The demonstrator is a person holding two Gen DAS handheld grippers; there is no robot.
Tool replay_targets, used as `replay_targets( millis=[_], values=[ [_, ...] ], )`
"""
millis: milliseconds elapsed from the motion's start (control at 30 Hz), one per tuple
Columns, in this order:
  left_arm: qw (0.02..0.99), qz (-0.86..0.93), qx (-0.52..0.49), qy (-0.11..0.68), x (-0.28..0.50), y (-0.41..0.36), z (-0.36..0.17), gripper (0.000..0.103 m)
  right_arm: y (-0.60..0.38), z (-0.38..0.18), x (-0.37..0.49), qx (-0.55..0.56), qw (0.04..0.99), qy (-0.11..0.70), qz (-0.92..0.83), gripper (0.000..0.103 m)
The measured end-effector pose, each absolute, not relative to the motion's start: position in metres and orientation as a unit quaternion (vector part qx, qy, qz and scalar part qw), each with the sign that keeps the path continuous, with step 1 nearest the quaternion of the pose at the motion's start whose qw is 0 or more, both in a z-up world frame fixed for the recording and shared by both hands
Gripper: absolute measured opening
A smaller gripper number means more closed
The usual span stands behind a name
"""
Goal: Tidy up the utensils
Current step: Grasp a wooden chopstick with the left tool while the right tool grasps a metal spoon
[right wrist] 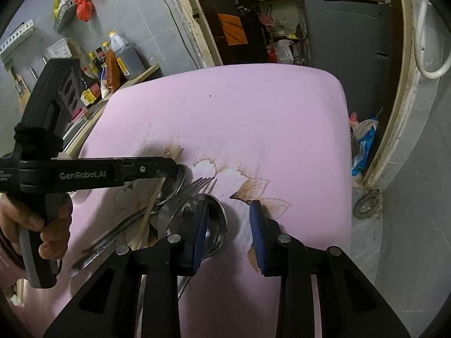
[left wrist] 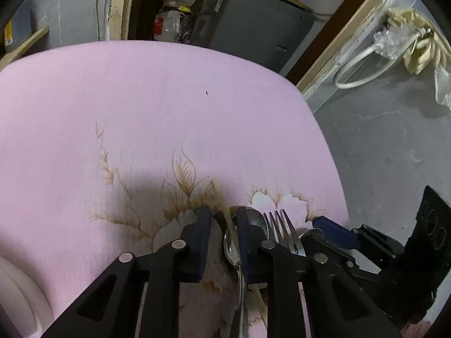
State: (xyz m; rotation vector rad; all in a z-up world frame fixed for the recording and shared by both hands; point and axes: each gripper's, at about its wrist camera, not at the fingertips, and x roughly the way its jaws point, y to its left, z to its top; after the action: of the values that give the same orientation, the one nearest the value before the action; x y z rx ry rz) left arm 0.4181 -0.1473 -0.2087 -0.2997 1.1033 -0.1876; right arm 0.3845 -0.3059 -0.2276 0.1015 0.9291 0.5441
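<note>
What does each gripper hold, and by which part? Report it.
Nothing held yet. Left gripper straddles a chopstick and a spoon at its bowl, a gap showing; right gripper stands open over a large spoon bowl's edge.

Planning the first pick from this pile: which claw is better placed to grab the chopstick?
Left. The left claw straddles the chopstick and a spoon; the right claw hangs open over a large spoon and pink cloth, away from the chopstick.

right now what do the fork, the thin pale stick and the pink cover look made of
Fork: looks like polished steel, silvery with bright glints.
Thin pale stick: probably wood or bamboo, matte beige with no shine; likely a chopstick.
Pink cover: soft matte fabric with a printed brown flower pattern.
</note>
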Motion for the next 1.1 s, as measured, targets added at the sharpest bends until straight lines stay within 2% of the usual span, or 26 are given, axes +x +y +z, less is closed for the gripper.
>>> replay_targets(
  millis=[233, 300, 833, 1100],
  values=[
    [0.824, -0.098, -0.133, 0.542, 0.426, -0.153, -0.207, 0.008, -0.302, -0.224, 0.383, 0.043, 0.855, 0.444, 0.264, 0.007],
    [0.823, -0.1, -0.142, 0.541, 0.426, -0.153, -0.207, 0.007, -0.302, -0.221, 0.381, 0.041, 0.857, 0.442, 0.262, 0.005],
    [0.837, -0.135, -0.183, 0.498, 0.38, -0.135, -0.189, 0.005, -0.323, -0.194, 0.349, 0.063, 0.877, 0.419, 0.227, 0.004],
    [0.862, -0.146, -0.181, 0.451, 0.349, -0.129, -0.161, 0.005, -0.328, -0.166, 0.315, 0.071, 0.903, 0.377, 0.194, 0.004]
  ],
)
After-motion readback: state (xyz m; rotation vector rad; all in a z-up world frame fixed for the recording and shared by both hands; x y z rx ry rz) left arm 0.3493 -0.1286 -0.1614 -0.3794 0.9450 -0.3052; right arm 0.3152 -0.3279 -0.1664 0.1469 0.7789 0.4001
